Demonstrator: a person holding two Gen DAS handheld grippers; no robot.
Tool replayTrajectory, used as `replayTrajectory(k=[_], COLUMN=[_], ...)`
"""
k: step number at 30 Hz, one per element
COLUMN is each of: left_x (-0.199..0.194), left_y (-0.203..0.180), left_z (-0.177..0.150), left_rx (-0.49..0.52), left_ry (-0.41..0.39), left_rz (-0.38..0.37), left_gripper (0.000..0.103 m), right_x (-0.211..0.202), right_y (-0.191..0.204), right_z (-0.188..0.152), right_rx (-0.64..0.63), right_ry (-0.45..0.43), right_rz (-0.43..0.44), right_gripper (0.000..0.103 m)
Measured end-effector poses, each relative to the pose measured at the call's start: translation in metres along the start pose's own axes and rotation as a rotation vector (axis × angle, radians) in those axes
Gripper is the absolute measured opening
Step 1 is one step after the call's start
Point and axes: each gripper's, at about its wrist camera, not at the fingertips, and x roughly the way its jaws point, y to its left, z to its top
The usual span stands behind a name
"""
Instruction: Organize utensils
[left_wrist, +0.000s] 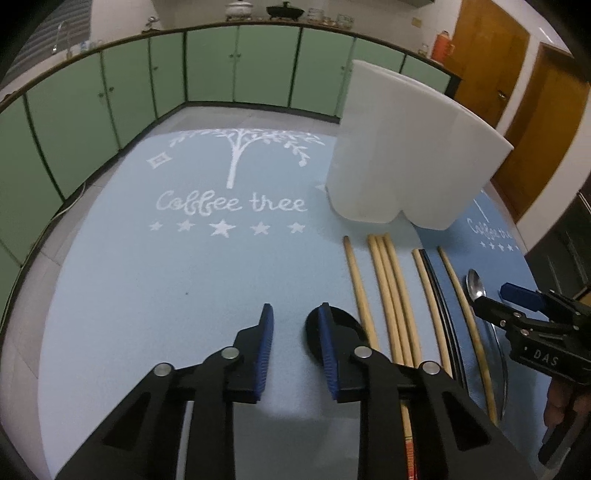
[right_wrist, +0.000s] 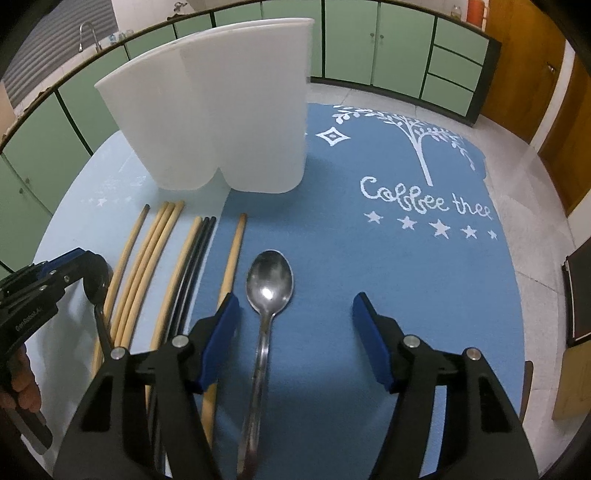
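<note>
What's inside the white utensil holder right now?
Cannot tell: the white holder stands upright, and its opaque walls hide the interior in both views. Nothing sticks out above its rim.

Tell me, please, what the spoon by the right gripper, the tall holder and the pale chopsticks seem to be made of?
Spoon: metal, probably stainless steel, polished; its bowl throws a bright glare.
Holder: white plastic, matte and slightly translucent, with smooth moulded lobes.
Chopsticks: wood or bamboo by their tan, dull surface; I cannot tell which.
</note>
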Motion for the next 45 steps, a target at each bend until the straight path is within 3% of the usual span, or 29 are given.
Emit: replayTrajectory(k=[1,6,12,25,34,39,45], left_x=[-0.002,-0.017,-0.005,-0.022,-0.029,-0.034,-0.015], left_y=[-0.001,-0.011,-0.038,-0.023,0.001,0.001,-0.013], left_z=[0.000,-0.008,-0.019,-0.037,-0.031,-0.022,-0.008], left_rx=[-0.010,-0.068,-0.052,-0.017,0.007,-0.023,-0.055], left_ry=[0.006,0.010,0.075,0.121,0.111,0.081,0.076], left_rz=[-0.010,-0.037,-0.015,-0.006,0.088,0.038,0.050], left_gripper=[0.025,0.061,0.068,0.070,0.070,0.071,0.072], right_x=[-0.001,-0.003,-0.007,-0.014,-0.015,-0.013,-0.012], right_y=[-0.001,-0.006,-0.007,-0.001,0.000,0.000,0.003], right_z=[0.000,-0.002,-0.006,-0.012,-0.013,-0.012,-0.012], right_rx=[0.004,0.013,0.018,0.014,0.019,0.021,0.005], right_ry=[-0.002,0.000,0.001,-0.015,-0.017,-0.018,-0.019], right_rz=[0.001,0.001,0.005,0.012,0.002,0.000,0.000], right_gripper=[0.062,0.062,0.062,0.063,0.064,0.064,0.064])
